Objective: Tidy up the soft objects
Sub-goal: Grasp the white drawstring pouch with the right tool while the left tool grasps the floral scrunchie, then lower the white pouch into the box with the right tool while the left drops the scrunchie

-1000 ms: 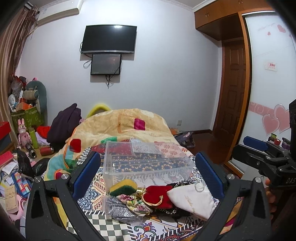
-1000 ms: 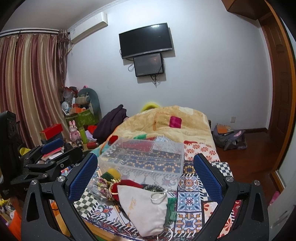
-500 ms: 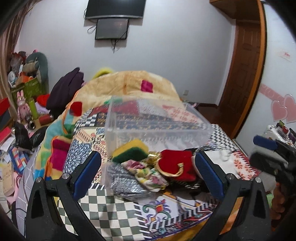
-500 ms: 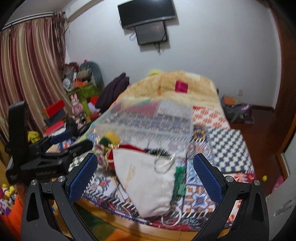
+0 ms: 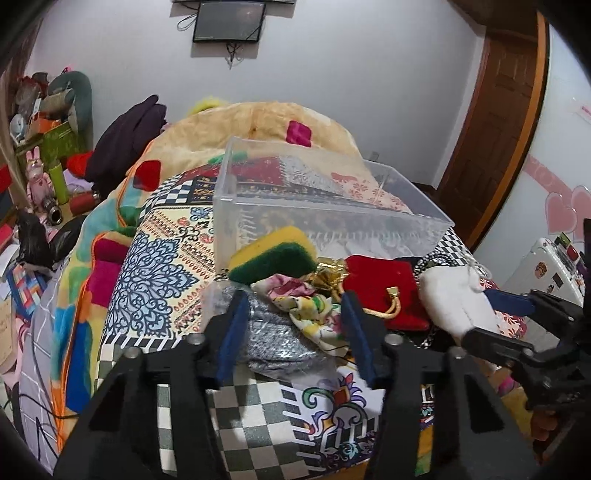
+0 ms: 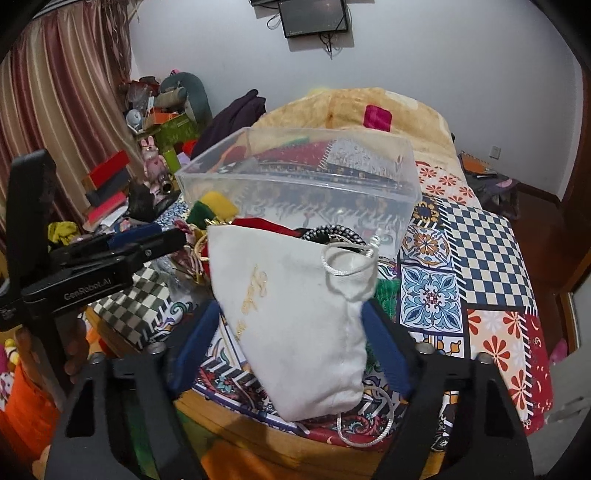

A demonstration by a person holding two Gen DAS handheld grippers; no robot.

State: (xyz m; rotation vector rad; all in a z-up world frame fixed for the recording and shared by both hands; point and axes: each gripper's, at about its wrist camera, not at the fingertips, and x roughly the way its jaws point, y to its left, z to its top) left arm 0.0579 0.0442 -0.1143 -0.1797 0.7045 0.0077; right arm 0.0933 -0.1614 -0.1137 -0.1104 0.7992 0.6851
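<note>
Bedroom: patchwork bedspread (image 6: 476, 236) covers the bed, with a wall screen (image 5: 229, 16) beyond; the goods sit at the near end, within easy reach of both tools.
Clear box (image 5: 332, 206): open-topped and apparently empty, standing just behind the heap, so likely meant to receive it.
Heap: sponge (image 5: 275, 258), floral cloth (image 5: 310, 302), grey glittery pouch (image 5: 273, 332) and red pouch (image 5: 384, 291) lie bunched together against the box's front wall.
Left gripper (image 5: 293, 332): jaws apart, straddling the grey pouch and floral cloth; not yet closed on either, as far as I can see.
Right gripper (image 6: 291, 332): jaws around the white drawstring bag (image 6: 295, 314), pads at its sides; whether they truly pinch it, I cannot tell.
White bag: front of the heap, cord trailing over the bed edge, probably first to go.
</note>
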